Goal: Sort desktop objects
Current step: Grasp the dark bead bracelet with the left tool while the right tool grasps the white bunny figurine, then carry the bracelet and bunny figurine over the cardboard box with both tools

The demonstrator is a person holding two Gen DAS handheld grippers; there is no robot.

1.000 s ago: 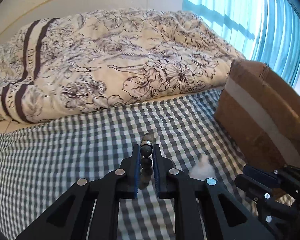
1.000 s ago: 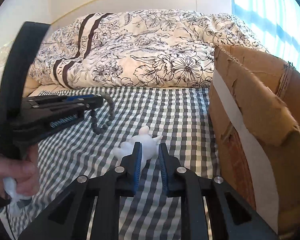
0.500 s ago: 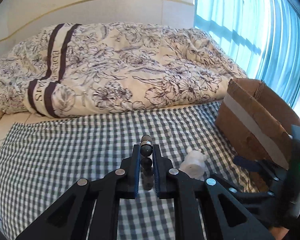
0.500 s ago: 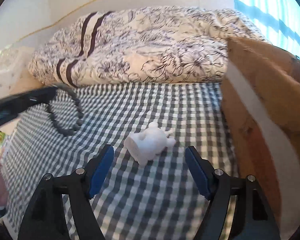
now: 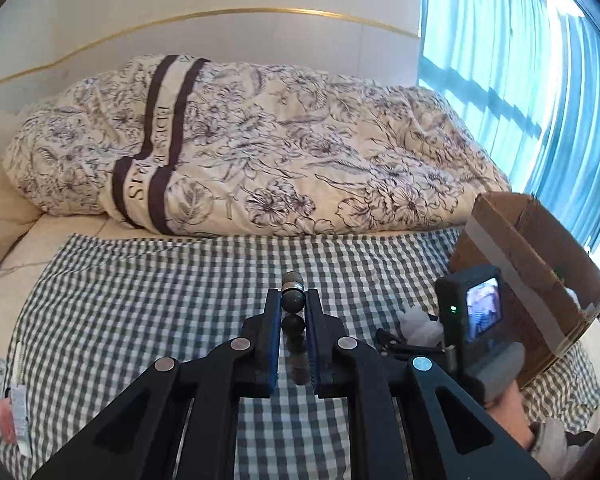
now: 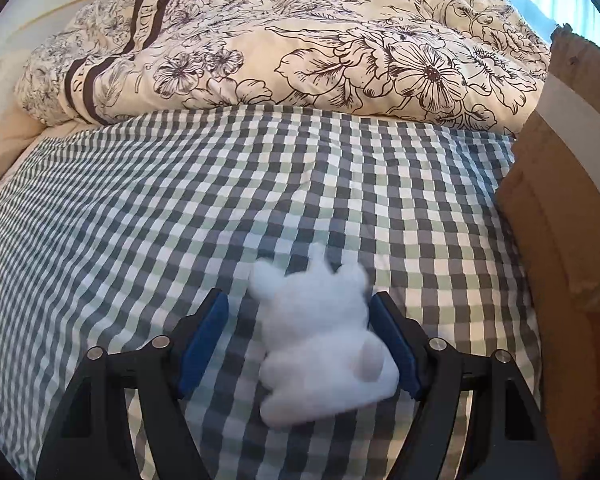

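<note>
Gripping a string of dark round beads [image 5: 293, 312], the left gripper [image 5: 293, 304] has its blue-padded jaws clamped tight on two of the beads, with a further bead and a metal-coloured spacer poking out past the fingertips and more beads hanging down between the fingers. The right gripper [image 6: 300, 320] stands with its jaws spread wide on either side of a small white animal figurine [image 6: 320, 344], which lies on its side on the cloth; the right pad sits just beside or against the figurine, the left pad is clear of it, and the figurine's outline is a little blurred.

Both grippers are over a green-and-white checked cloth [image 6: 180, 208] spread on a bed. From the left wrist view the right gripper's camera unit [image 5: 472, 312] shows low on the right, its small screen lit and a green light on, with the figurine partly hidden just beside it. A brown cardboard box [image 5: 540, 264] with a strip of pale tape stands at the right edge of the cloth, near the figurine. Behind the cloth lies a bunched cream duvet [image 5: 260, 148] printed with dark flowers and two dark stripes. Turquoise curtains [image 5: 520, 60] hang at the far right.
</note>
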